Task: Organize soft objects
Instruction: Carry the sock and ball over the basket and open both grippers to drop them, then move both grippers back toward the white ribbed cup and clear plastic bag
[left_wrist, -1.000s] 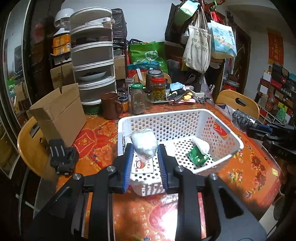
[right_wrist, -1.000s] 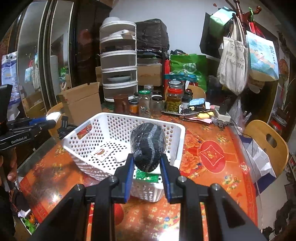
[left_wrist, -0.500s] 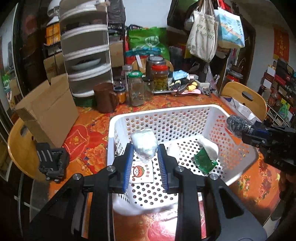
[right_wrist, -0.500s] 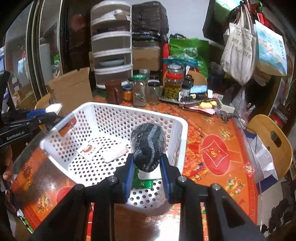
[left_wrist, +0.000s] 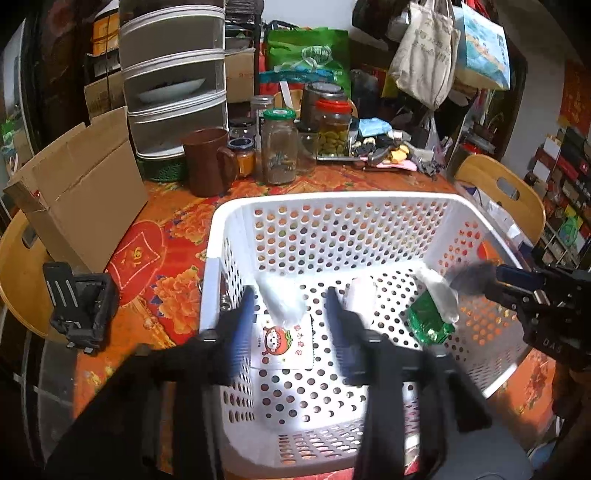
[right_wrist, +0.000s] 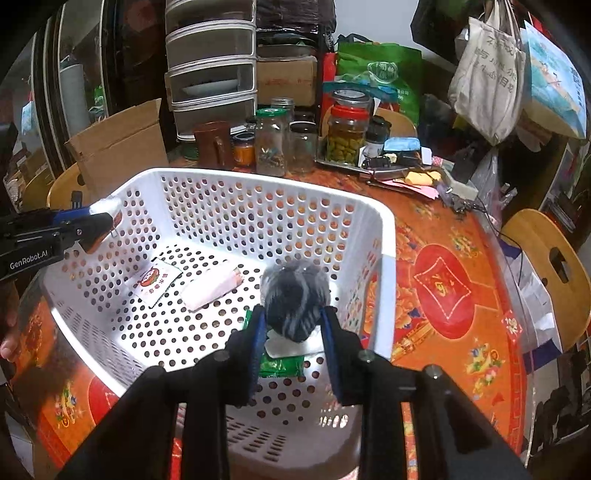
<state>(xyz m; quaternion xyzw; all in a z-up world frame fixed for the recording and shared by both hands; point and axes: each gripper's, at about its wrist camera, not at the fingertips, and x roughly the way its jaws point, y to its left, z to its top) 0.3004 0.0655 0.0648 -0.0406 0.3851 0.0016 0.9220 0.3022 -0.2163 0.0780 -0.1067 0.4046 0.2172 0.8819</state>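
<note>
A white perforated basket (left_wrist: 332, 206) (right_wrist: 384, 236) stands on the red patterned table. My left gripper (left_wrist: 290, 306) is over its near left part with jaws spread; a white soft wad (left_wrist: 282, 301) sits loose between them, blurred. My right gripper (right_wrist: 293, 325) is shut on a grey striped sock ball (right_wrist: 295, 295) above the basket's right side; it also shows in the left wrist view (left_wrist: 472, 275). On the basket floor lie a cartoon sachet (left_wrist: 282, 345) (right_wrist: 153, 280), a white roll (right_wrist: 212, 286) and a green packet (left_wrist: 426, 321) (right_wrist: 280, 365).
Glass jars (left_wrist: 279, 147), a brown mug (left_wrist: 207, 162) and stacked grey trays (left_wrist: 173, 74) stand behind the basket. A cardboard box (left_wrist: 81, 184) is at the left, a black clip (left_wrist: 81, 306) beside it. Wooden chairs (right_wrist: 546, 266) flank the table.
Both grippers moved forward over the basket. The left jaws spread apart, releasing the white wad. The right gripper kept its hold on the sock ball.
</note>
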